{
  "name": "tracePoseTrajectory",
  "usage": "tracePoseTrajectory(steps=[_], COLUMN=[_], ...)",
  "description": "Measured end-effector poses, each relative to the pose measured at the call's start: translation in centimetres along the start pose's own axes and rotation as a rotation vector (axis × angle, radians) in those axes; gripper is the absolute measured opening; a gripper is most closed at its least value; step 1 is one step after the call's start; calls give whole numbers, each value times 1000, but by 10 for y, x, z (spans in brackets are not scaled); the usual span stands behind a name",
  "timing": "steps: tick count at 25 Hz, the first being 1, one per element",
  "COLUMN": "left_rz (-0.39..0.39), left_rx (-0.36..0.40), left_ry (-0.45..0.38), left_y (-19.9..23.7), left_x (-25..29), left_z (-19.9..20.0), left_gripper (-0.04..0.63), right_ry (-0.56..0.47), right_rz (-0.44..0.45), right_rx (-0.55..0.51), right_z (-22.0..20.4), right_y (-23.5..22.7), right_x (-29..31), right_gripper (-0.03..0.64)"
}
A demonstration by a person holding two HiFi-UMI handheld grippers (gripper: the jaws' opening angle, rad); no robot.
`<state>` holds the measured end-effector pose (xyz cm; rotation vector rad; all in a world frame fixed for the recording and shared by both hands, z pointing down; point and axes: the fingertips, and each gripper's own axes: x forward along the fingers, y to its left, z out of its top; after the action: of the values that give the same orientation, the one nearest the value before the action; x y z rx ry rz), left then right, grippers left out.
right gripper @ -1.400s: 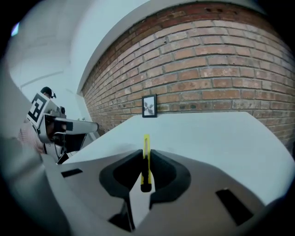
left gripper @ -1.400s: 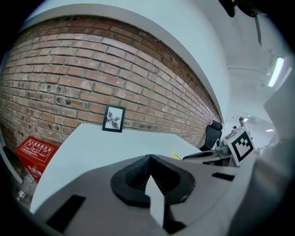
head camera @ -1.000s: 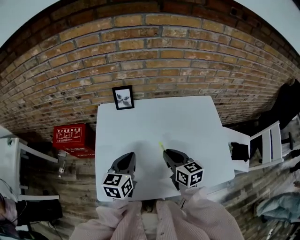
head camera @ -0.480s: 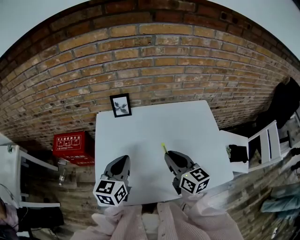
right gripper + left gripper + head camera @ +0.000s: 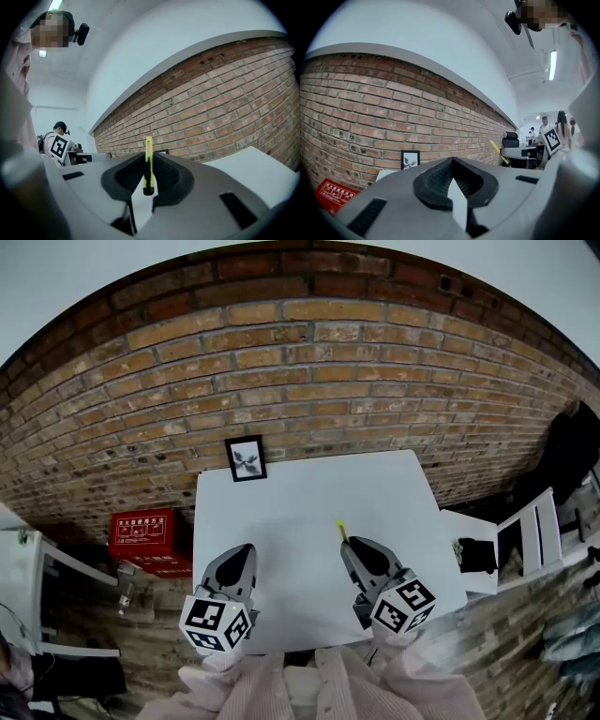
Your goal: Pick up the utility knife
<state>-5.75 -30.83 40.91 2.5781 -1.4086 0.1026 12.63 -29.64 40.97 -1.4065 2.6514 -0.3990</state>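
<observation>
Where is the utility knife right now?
The utility knife is clamped on edge in the right claw, its yellow tip poking out ahead. In the head view it sits over the right half of the white table.

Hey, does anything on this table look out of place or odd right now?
Nothing stands out. The yellow utility knife is clamped straight in the right tongs, and the small picture frame stands upright at the far edge of the white table.

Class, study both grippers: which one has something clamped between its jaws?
The right gripper: a thin yellow utility knife is pinched between its jaws and juts out past their tips. The left gripper has its jaws closed on nothing.
</observation>
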Motion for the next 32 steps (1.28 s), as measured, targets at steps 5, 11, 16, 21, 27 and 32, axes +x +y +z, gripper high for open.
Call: tracePoseTrajectory(steps=[5, 11, 16, 21, 27, 32], left_rz=[18, 52, 72, 84, 88, 89], left_rx=[37, 62, 64, 66, 64, 63], left_ry=[-29, -57, -78, -83, -80, -75], left_y=[4, 7, 11, 13, 14, 13], left_x=[-8, -17, -21, -23, -23, -21], left_z=[15, 27, 34, 34, 32, 30], left_gripper=[-6, -6, -6, -6, -6, -6], right_ry=[-52, -112, -140, -146, -139, -141], right_rz=[-9, -34, -55, -71, -80, -83], right_rx=[-20, -37, -52, -80, -92, -90], right_z=[21, 43, 56, 58, 58, 58], right_y=[2, -1, -5, -8, -10, -13], right_x=[-9, -23, -31, -34, -35, -36], right_gripper=[55, 54, 54, 54, 54, 54])
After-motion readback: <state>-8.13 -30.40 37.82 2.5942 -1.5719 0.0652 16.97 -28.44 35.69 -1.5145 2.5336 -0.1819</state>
